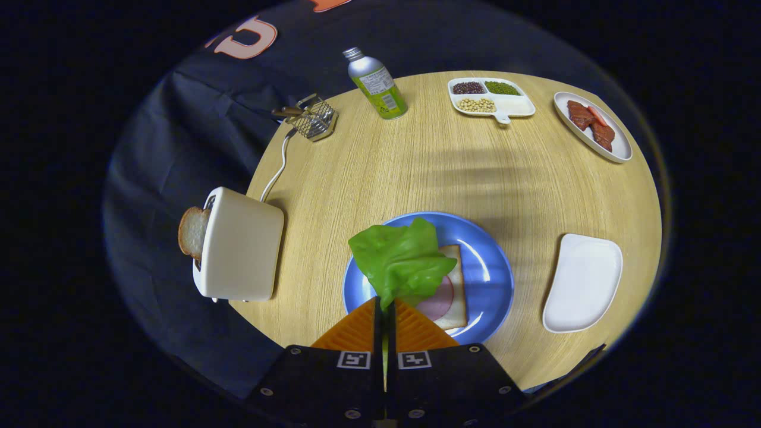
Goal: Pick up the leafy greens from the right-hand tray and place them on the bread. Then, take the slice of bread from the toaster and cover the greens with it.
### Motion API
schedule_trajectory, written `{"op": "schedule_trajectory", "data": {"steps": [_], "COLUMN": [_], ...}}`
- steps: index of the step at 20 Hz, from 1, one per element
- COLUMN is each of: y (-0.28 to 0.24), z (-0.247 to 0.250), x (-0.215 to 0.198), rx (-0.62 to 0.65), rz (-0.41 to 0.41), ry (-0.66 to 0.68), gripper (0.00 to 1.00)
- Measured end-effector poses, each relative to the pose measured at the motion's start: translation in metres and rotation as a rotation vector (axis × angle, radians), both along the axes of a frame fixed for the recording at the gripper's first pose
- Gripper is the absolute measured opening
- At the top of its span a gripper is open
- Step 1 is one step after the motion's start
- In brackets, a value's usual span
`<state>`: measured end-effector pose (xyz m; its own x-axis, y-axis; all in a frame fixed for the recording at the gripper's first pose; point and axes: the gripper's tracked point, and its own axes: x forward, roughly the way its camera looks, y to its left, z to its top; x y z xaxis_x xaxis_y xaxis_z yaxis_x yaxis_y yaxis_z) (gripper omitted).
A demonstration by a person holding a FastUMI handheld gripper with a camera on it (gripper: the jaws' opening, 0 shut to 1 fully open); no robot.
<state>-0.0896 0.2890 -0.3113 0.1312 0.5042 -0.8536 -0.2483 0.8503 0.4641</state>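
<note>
Near desk (416, 172) front edge: leafy greens (401, 261) pinched between nearly closed claw (385, 304) fingers, held over bread (455, 291) on blue plate (490, 267). Second slice (191, 230) seated in toaster (241, 252) at left edge.

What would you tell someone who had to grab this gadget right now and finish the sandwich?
Gripper: fingers shut on the leafy greens, holding them over the bread with a ham slice on the blue plate.
The white tray to the right of the plate no longer holds the greens.
Done: greens picked up and carried to the plate.
Left: let the greens go on the bread, then fetch the bread slice sticking out of the toaster and lay it over the greens.
</note>
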Motion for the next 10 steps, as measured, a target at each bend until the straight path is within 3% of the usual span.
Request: {"op": "schedule_trajectory", "data": {"steps": [6, 10], "y": [-0.011, 0.004], "z": [-0.030, -0.021], "x": [0.003, 0.001], "rx": [-0.132, -0.054], "rz": [0.015, 0.006], "ry": [-0.002, 0.017], "gripper": [0.07, 0.06]}}
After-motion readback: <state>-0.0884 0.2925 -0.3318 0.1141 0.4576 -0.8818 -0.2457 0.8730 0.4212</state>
